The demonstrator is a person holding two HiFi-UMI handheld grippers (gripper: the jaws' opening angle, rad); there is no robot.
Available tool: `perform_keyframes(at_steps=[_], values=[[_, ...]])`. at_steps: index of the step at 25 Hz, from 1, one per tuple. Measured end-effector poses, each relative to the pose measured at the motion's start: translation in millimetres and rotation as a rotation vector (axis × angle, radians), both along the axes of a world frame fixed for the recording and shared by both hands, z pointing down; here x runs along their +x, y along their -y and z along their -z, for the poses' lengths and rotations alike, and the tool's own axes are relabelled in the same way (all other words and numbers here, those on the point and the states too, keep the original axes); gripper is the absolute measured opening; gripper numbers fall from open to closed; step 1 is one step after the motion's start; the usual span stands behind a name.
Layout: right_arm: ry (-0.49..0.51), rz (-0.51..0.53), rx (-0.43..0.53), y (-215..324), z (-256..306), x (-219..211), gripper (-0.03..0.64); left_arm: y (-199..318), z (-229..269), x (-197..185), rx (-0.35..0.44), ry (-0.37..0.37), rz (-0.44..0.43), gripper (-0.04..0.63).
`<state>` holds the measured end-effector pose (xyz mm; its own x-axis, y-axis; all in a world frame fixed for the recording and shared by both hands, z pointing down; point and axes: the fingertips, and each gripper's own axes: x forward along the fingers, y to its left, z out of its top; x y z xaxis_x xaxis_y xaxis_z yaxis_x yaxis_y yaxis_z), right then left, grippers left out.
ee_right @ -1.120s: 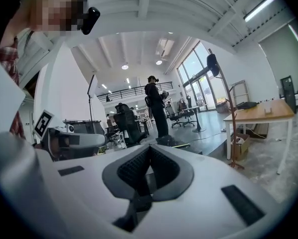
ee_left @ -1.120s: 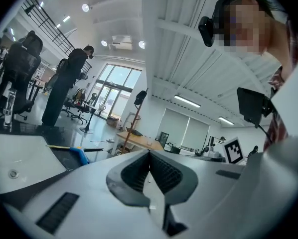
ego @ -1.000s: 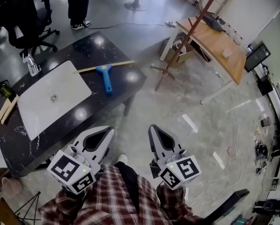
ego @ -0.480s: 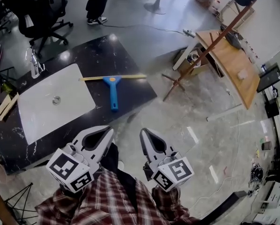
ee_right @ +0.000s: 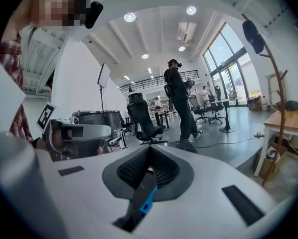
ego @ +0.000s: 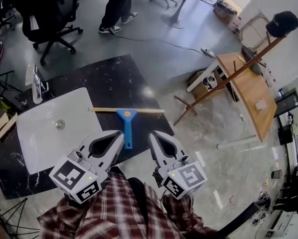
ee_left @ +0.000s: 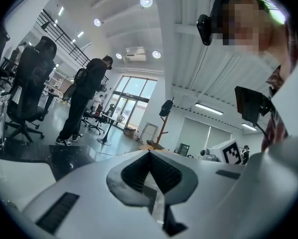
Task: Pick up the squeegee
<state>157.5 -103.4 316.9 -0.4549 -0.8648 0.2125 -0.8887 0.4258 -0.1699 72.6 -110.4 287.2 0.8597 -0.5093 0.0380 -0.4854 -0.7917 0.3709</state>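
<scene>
The left gripper [ego: 120, 135] has its jaws fully together with nothing between them; its own view shows the ribbed dark pads meeting at the tip. The right gripper [ego: 152, 135] is likewise closed and empty, and in its view a sliver of blue shows through the slot beneath the pads. Both grippers sit side by side, apart from each other, over the near edge of the black, white-veined stone table [ego: 114, 78]. The blue-handled squeegee with a long tan blade [ego: 127, 117] lies flat on that table near its front right corner, blade crosswise and handle pointing toward the person. In the head view the handle's end falls between the two jaw tips, gripped by neither. Left of the squeegee a white rectangular sink basin [ego: 44, 133] is set into the table, with a chrome tap [ego: 37, 83] at its far side. The floor [ego: 199, 128] is polished grey stone. To the right stand a light wooden side table [ego: 248, 91] and a brown wooden coat stand [ego: 223, 82] carrying a black cap [ego: 282, 23]. Beyond the table are a black office chair [ego: 39, 14] and a standing person in dark trousers [ego: 116, 6].
</scene>
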Motion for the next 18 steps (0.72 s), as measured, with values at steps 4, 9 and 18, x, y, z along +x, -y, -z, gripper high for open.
perform_keyframes(at_steps=[4, 9, 18], values=[[-0.001, 0.031, -0.011, 26.6, -4.1, -11.3, 0.012, 17.4, -1.1, -14.5, -0.006, -0.005, 0.04, 0.009], [0.0, 0.071, -0.016, 47.1, -8.0, -23.1, 0.012, 30.2, -4.6, -25.4, -0.012, -0.001, 0.087, 0.009], [0.032, 0.147, -0.023, 66.0, -3.1, -29.6, 0.014, 42.1, -3.4, -30.0, -0.01, -0.009, 0.16, 0.009]])
